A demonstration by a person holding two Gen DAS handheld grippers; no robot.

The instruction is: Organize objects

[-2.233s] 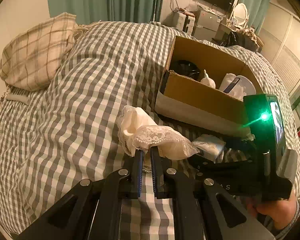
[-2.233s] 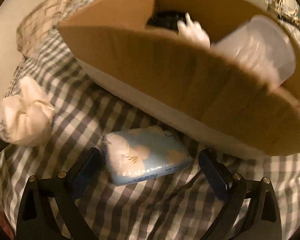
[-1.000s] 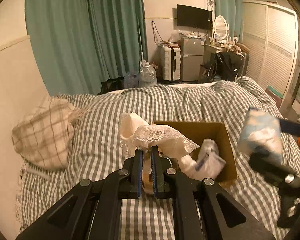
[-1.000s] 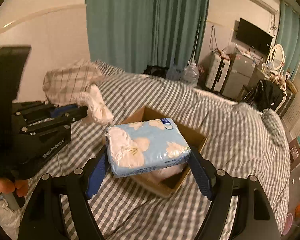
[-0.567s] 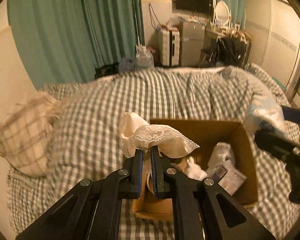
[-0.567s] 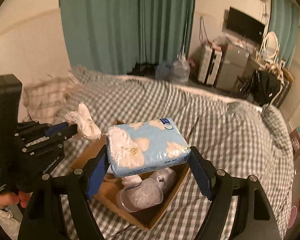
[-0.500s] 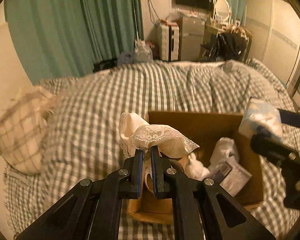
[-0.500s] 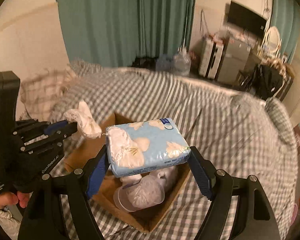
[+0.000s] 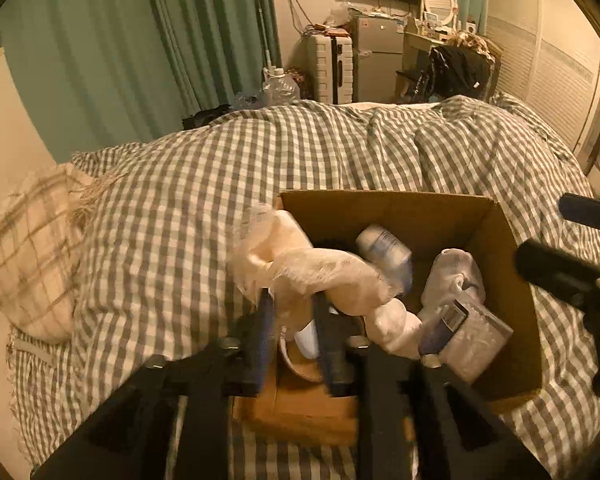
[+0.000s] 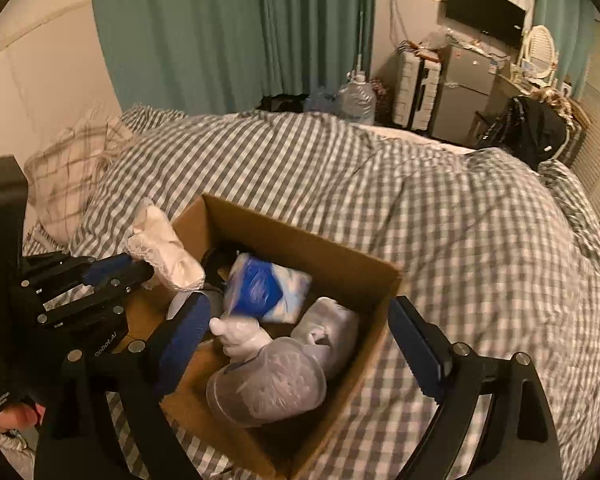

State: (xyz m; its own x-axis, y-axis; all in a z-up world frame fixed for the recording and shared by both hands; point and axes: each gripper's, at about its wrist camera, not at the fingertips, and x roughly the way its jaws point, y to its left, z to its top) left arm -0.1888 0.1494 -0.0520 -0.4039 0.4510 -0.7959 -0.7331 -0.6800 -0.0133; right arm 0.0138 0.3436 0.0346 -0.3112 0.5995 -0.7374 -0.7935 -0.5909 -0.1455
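A brown cardboard box (image 9: 512,344) (image 10: 300,240) sits on the checked bed. My left gripper (image 9: 290,300) (image 10: 140,270) hangs over the box's left side; its jaws have parted a little, and the cream lace cloth (image 9: 300,268) (image 10: 160,248) still drapes across the fingertips. My right gripper (image 10: 296,324) is open wide and empty above the box. The blue tissue pack (image 10: 266,290) (image 9: 384,248) lies tilted inside the box, among white socks (image 10: 240,336), a clear plastic tub (image 10: 268,384) and a dark item.
A plaid pillow (image 9: 28,248) lies at the bed's left edge. The grey checked duvet (image 10: 460,240) surrounds the box. Green curtains (image 9: 140,48), a suitcase, a small fridge and a desk stand beyond the bed.
My right gripper opened and the blue tissue pack dropped into the box. My left gripper's jaws parted slightly over the box, and the lace cloth has sagged to the right.
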